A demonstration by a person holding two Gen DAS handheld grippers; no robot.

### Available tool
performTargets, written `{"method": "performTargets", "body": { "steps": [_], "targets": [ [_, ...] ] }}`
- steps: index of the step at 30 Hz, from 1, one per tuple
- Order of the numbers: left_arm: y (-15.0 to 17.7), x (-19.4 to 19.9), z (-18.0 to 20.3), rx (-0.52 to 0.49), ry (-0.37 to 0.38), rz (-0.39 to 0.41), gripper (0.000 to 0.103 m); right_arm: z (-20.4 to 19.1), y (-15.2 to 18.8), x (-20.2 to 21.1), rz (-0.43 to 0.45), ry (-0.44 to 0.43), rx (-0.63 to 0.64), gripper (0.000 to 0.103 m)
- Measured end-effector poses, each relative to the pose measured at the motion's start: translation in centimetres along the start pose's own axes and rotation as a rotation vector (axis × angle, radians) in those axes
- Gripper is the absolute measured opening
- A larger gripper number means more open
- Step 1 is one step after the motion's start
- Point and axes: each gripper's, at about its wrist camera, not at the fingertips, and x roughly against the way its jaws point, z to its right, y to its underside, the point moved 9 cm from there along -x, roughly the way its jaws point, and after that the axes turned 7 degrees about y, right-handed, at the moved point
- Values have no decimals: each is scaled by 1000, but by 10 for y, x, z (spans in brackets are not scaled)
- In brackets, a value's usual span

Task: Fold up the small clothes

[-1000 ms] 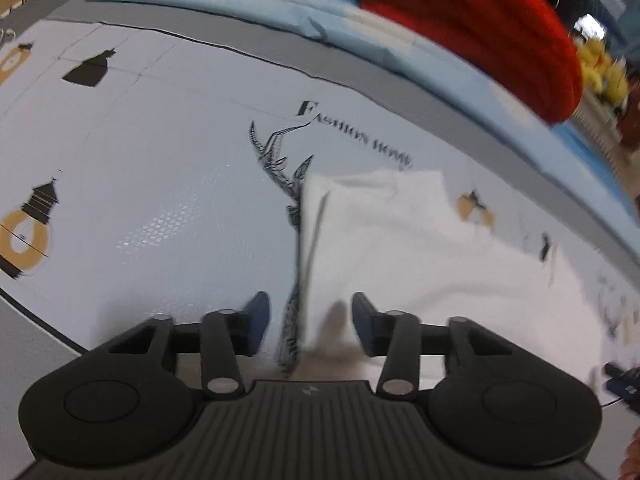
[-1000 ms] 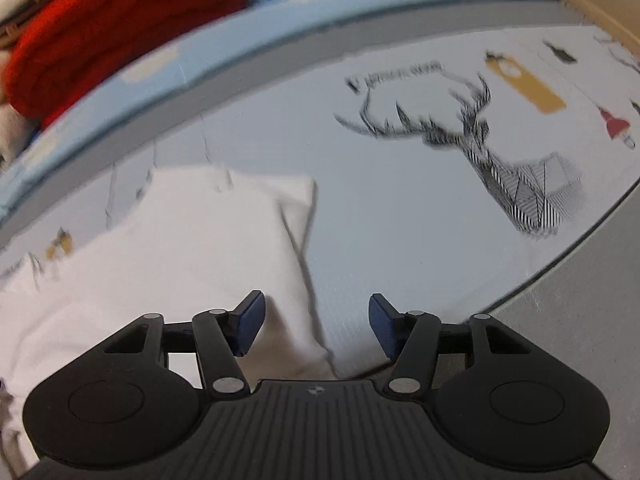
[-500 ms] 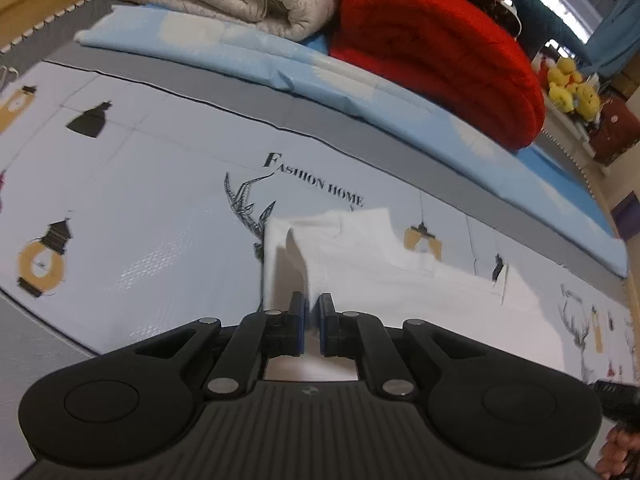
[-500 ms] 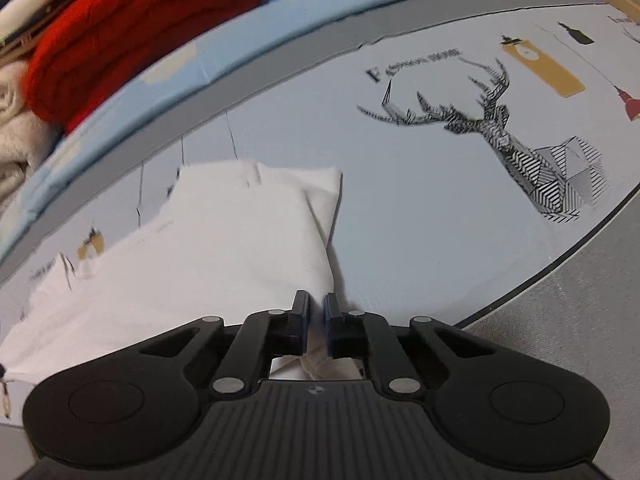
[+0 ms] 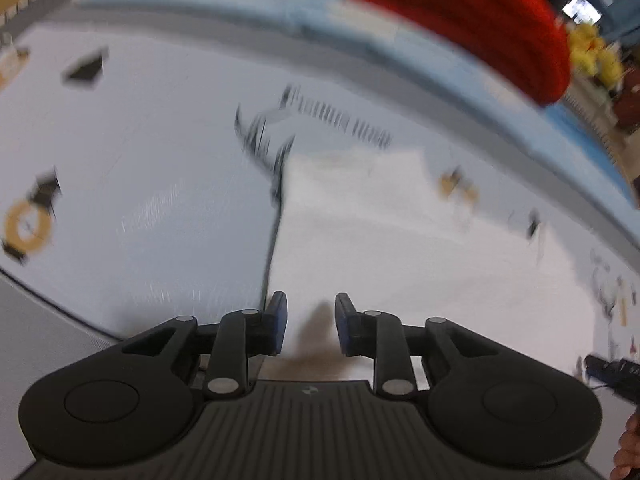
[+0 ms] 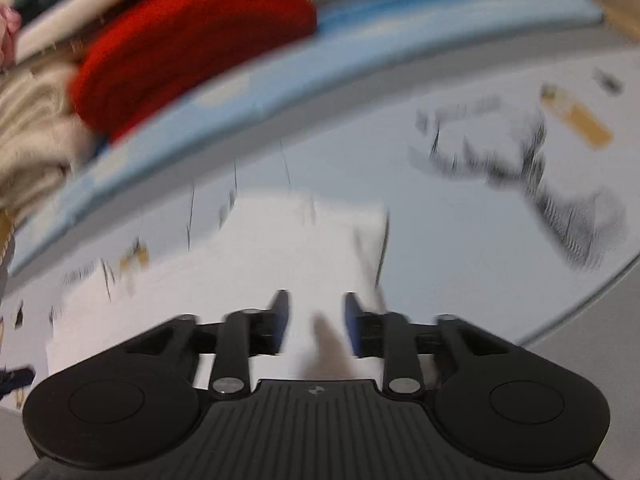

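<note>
Just released: both hand-held grippers, left (image 5: 307, 322) and right (image 6: 315, 320), parted again above the white garment (image 5: 400, 248) at lower centre, probably ending this fold.

The garment (image 5: 400, 248) lies flat on the printed sheet (image 5: 140, 160), at its near side. Far behind it a blanket roll (image 5: 472, 12) sits on the sheet's far border; left of that roll lies folded bedding (image 6: 28, 144).

The white cloth garment (image 5: 400, 248) looked soft and matt. The pale printed mat (image 5: 132, 184) had a smooth, faintly glossy sheen. The red knitted blanket (image 6: 192, 40) looked coarse and ribbed.
</note>
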Motion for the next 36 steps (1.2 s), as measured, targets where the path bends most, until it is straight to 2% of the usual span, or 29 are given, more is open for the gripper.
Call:
{"method": "performTargets", "body": {
  "steps": [1, 3, 5, 7, 9, 11, 12, 13, 15, 17, 19, 21, 22, 23, 25, 26, 31, 33, 36],
  "targets": [
    [5, -8, -6, 5, -23, -29, 29, 6, 11, -13, -70, 33, -11, 34],
    [9, -14, -11, 6, -43, -41, 32, 21, 27, -30, -147, 77, -62, 23],
    [5, -7, -6, -11, -47, -21, 32, 21, 23, -27, -140, 75, -78, 25],
    [0, 1, 5, -60, -46, 20, 32, 15, 14, -15, -92, 60, -66, 27],
    [3, -1, 9, -105, -61, 17, 33, 13, 12, -13, -76, 51, -48, 30],
    [16, -12, 6, -129, -102, -41, 35, 23, 21, -24, -129, 76, -57, 29],
    [22, -14, 6, -142, -112, -41, 35, 30, 27, -28, -157, 83, -84, 28],
    [22, -9, 10, -159, -130, -26, 35, 34, 28, -26, -158, 75, -111, 28],
    [21, 12, 24, -195, -153, 20, 35, 36, 27, -13, -149, 122, -96, 31],
    [16, 45, 45, -227, -107, 128, 35, 33, 18, 10, -70, 127, -68, 31],
    [17, 82, 67, -281, -69, 249, 35, 24, 7, 44, 46, 118, -37, 31],
    [25, 117, 83, -337, -68, 349, 38, 13, -1, 82, 178, 83, 8, 31],
    [31, 130, 86, -345, -75, 370, 39, 8, -2, 102, 234, 61, 19, 31],
    [38, 145, 87, -339, -68, 384, 42, 3, -1, 120, 272, 37, 25, 31],
    [51, 170, 86, -312, -40, 400, 64, -6, 8, 156, 315, -35, 38, 31],
    [61, 186, 82, -296, -29, 416, 67, -10, 14, 174, 330, -72, 50, 31],
    [139, 254, 63, -352, -28, 464, 68, 2, 55, 257, 421, -168, 72, 35],
    [174, 265, 47, -370, -26, 458, 68, 16, 75, 283, 477, -193, 77, 38],
    [221, 263, 26, -375, -21, 443, 68, 32, 99, 300, 545, -178, 125, 42]
  ]
}}
